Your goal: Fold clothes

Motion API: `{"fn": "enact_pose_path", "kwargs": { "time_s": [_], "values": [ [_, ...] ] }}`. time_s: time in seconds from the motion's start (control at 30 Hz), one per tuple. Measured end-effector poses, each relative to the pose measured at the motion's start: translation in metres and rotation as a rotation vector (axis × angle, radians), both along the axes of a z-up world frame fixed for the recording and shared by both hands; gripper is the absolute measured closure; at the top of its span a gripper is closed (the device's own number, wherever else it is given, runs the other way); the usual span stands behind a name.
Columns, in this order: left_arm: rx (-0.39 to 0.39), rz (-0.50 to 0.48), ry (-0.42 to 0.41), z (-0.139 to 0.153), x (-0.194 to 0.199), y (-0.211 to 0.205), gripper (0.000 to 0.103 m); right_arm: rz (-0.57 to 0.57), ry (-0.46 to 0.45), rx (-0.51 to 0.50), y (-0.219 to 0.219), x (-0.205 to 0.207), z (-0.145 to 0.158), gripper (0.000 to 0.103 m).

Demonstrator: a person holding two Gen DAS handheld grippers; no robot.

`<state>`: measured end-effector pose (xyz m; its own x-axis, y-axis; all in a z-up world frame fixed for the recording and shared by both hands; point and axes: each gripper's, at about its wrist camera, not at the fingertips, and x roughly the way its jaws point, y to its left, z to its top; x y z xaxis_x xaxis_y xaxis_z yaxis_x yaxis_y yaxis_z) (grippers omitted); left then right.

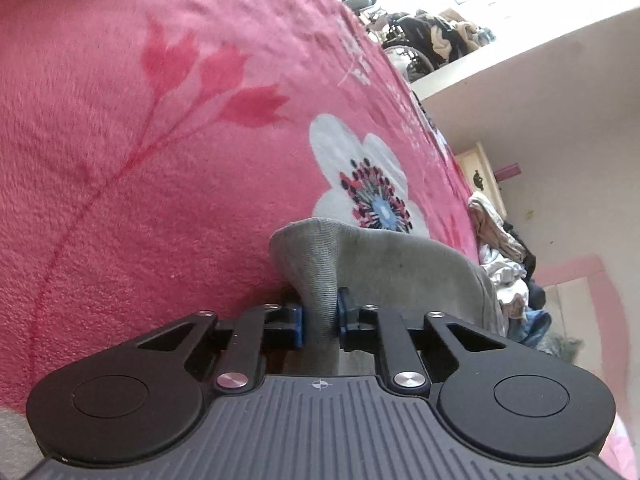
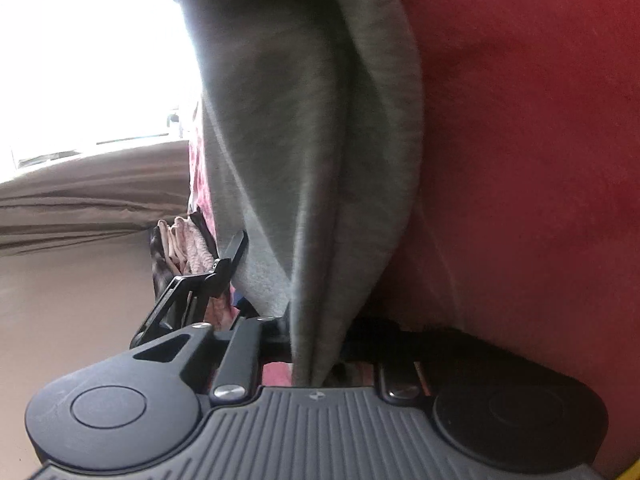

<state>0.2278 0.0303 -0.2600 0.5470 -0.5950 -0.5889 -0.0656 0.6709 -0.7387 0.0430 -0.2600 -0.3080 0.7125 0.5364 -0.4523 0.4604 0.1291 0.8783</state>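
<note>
**Both claws pinch the grey cloth**

The left claw (image 1: 320, 322) is clamped tight on a fold of the grey cloth (image 1: 384, 264), blue pads (image 1: 298, 326) pressing it from both sides. The cloth bunches up just ahead of the claw and drapes off to its right, lying on the pink blanket (image 1: 140, 160). A white flower (image 1: 360, 176) printed on the blanket sits just beyond the cloth. Far off to the right of the claw, a heap of clothes (image 1: 508, 276) lies at the blanket's edge.

Over at the right claw (image 2: 316, 360), narrow too, gripping a gathered pleat of the same grey cloth (image 2: 304, 140), which stretches away ahead and upward from it. The blanket (image 2: 520, 160) fills the space to the claw's right. To its left, the other claw (image 2: 224, 268) touches the cloth's edge.
</note>
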Motion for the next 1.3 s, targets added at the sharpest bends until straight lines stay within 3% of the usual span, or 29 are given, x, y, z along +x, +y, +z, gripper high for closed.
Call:
{"fn": "enact_pose_path", "kwargs": {
  "time_s": [0.23,0.37,0.6,0.77,0.9,0.97,1.03,1.13,1.3],
  "values": [
    [-0.012,-0.028,-0.027,0.025,0.006,0.017,0.094,0.029,-0.044,-0.056,0.009,0.002,0.020,0.087],
    [0.015,-0.051,-0.040,0.037,0.011,0.030,0.095,0.030,-0.054,-0.042,0.024,0.001,0.025,0.087],
    [0.093,-0.035,-0.034,0.050,0.005,0.080,0.095,0.136,-0.071,-0.008,0.077,0.008,0.029,0.087],
    [0.151,0.006,-0.029,0.049,-0.005,0.122,0.095,0.213,-0.034,0.034,0.119,0.014,0.020,0.087],
    [0.190,-0.003,0.008,0.028,-0.002,0.136,0.092,0.243,0.022,0.043,0.145,0.016,0.008,0.084],
    [0.210,-0.028,0.037,0.019,0.001,0.135,0.086,0.258,0.105,0.056,0.141,0.023,-0.002,0.073],
    [0.204,-0.024,0.041,0.020,0.002,0.138,0.081,0.271,0.163,0.076,0.132,0.024,-0.004,0.069],
    [0.224,0.002,0.050,0.027,-0.001,0.145,0.070,0.288,0.141,-0.007,0.108,0.015,0.023,0.047],
    [0.258,0.053,0.049,0.045,-0.011,0.159,0.067,0.225,0.052,-0.086,0.043,-0.006,0.076,0.046]
  ]
}}
